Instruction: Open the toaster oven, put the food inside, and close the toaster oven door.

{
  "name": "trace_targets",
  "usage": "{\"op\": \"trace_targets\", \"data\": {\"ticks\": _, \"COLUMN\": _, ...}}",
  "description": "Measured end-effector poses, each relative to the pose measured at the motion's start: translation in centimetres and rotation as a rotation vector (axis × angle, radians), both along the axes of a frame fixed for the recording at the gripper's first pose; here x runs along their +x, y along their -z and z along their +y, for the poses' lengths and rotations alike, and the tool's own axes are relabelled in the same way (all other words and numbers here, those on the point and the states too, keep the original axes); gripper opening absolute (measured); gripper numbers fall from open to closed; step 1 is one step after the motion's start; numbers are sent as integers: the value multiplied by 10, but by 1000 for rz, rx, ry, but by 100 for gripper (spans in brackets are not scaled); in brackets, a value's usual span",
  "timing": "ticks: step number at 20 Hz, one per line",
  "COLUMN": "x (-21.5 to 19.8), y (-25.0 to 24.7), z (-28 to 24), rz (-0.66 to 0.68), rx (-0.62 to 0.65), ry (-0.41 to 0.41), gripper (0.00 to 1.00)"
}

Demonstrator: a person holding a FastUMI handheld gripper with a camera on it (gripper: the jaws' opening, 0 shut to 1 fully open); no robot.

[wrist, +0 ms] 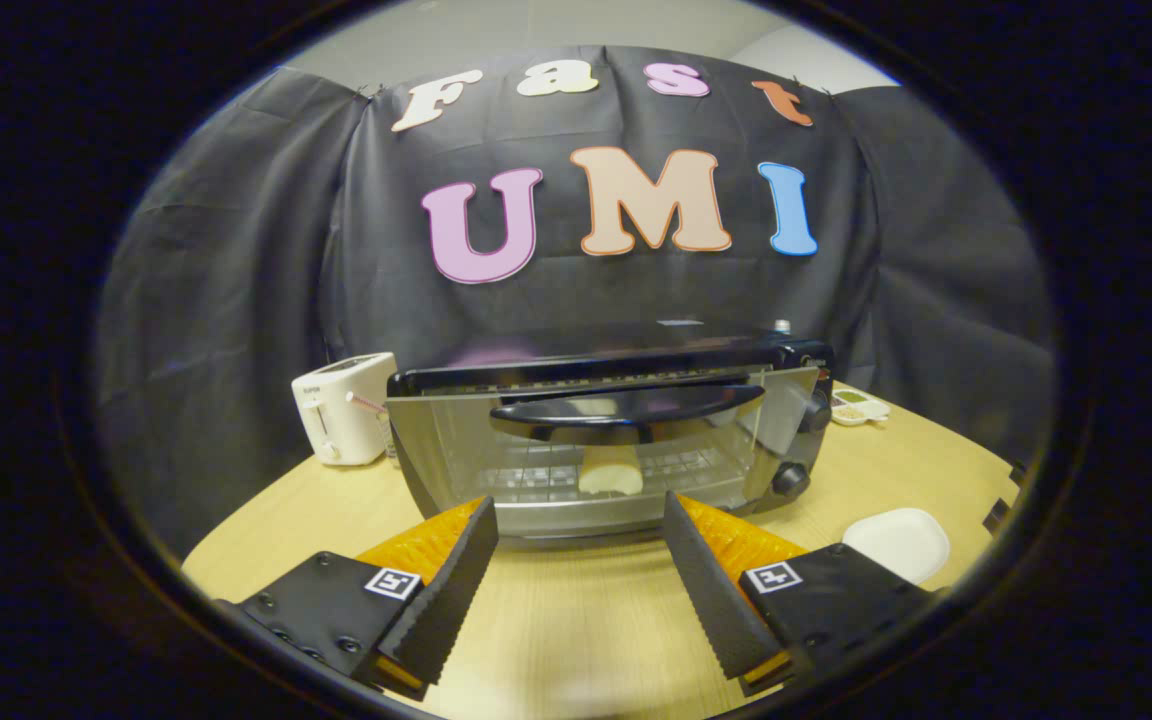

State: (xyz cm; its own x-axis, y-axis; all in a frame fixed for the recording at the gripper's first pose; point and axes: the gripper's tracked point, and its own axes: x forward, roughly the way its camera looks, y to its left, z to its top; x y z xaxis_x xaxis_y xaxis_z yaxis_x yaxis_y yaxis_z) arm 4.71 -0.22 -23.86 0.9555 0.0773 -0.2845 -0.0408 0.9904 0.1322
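Note:
A black toaster oven (608,440) stands on the wooden table just ahead of my fingers. Its glass door (596,455) hangs partly open, tilted toward me, with a black handle (626,410) across its upper part. Through the glass a pale piece of food (610,476) lies on the wire rack inside. My gripper (581,520) is open, its two fingers spread wide and low over the table just in front of the door's lower edge. Nothing is between the fingers.
A white toaster (344,408) stands left of the oven. An empty white plate (896,542) lies on the table (576,620) to the right of my fingers. A small white dish with bits in it (858,408) sits behind the oven's right side.

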Motion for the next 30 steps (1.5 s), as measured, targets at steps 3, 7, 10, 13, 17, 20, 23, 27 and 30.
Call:
{"op": "trace_targets", "data": {"ticks": 3, "x": 16, "y": -10, "z": -7, "rz": -21, "rx": 16, "ry": 13, "gripper": 100}}
{"op": "trace_targets", "data": {"ticks": 7, "x": 32, "y": -24, "z": -17, "rz": -45, "rx": 32, "ry": 25, "gripper": 100}}
{"op": "trace_targets", "data": {"ticks": 10, "x": 34, "y": -40, "z": -29, "rz": -67, "rx": 33, "ry": 47, "gripper": 100}}
{"op": "trace_targets", "data": {"ticks": 13, "x": 31, "y": -60, "z": -40, "rz": -81, "rx": 27, "ry": 80, "gripper": 100}}
{"op": "trace_targets", "data": {"ticks": 17, "x": 15, "y": -90, "z": -53, "rz": -88, "rx": -20, "ry": 133, "gripper": 100}}
{"op": "trace_targets", "data": {"ticks": 20, "x": 1, "y": -114, "z": -55, "rz": -105, "rx": -30, "ry": 167, "gripper": 100}}
{"op": "trace_targets", "data": {"ticks": 23, "x": -14, "y": -134, "z": -54, "rz": -116, "rx": -57, "ry": 185, "gripper": 100}}
{"op": "trace_targets", "data": {"ticks": 27, "x": -35, "y": -158, "z": -46, "rz": -133, "rx": -93, "ry": 189, "gripper": 100}}
{"op": "trace_targets", "data": {"ticks": 30, "x": -47, "y": -169, "z": -36, "rz": -150, "rx": -66, "ry": 183, "gripper": 100}}
